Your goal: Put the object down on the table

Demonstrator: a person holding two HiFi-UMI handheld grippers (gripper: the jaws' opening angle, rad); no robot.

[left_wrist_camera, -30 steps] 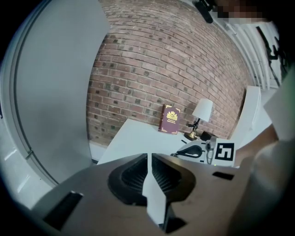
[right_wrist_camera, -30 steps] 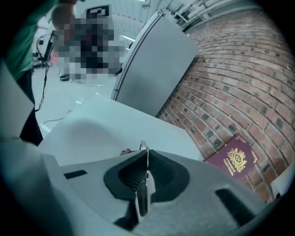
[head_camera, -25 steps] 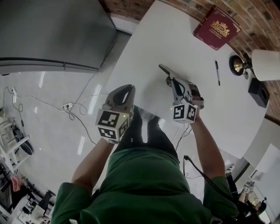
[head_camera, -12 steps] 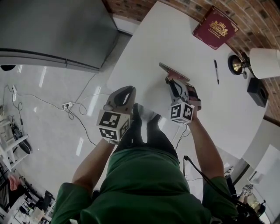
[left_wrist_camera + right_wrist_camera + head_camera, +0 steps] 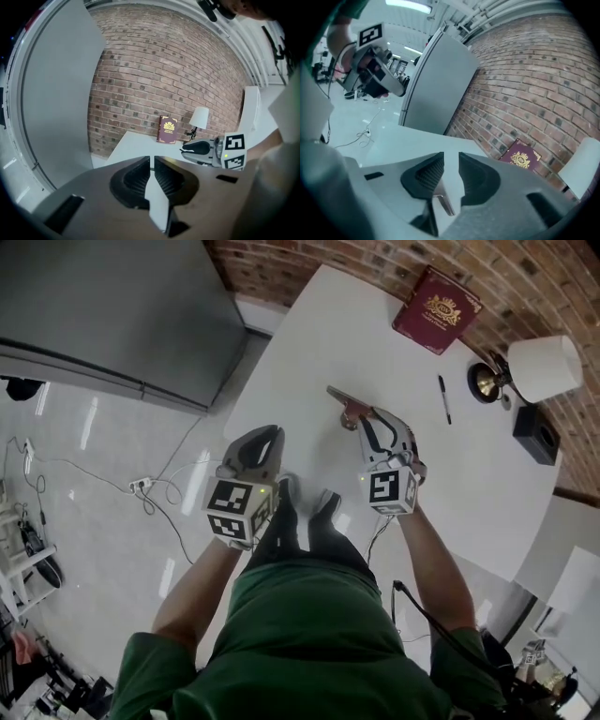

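Observation:
A thin flat object (image 5: 343,401), dark on top with a reddish underside, sticks out from my right gripper (image 5: 367,418) just over the white table (image 5: 309,343). It is tilted, and I cannot tell whether it touches the table. In the right gripper view, the right gripper (image 5: 451,161) is shut on the object's edge (image 5: 443,202), which shows low between the jaws. My left gripper (image 5: 265,439) hangs by the table's near edge, shut, with nothing in it. The left gripper view shows its jaws closed together (image 5: 152,164).
A maroon book (image 5: 436,310) lies at the table's far side by the brick wall. A pen (image 5: 443,397), a white-shaded lamp (image 5: 539,367) and a small black box (image 5: 537,434) are at the right. A grey cabinet (image 5: 112,306) stands left of the table.
The head view has shifted, so everything sits a little lower and further left. The right gripper still holds the flat object over the same part of the table. The left gripper stays shut.

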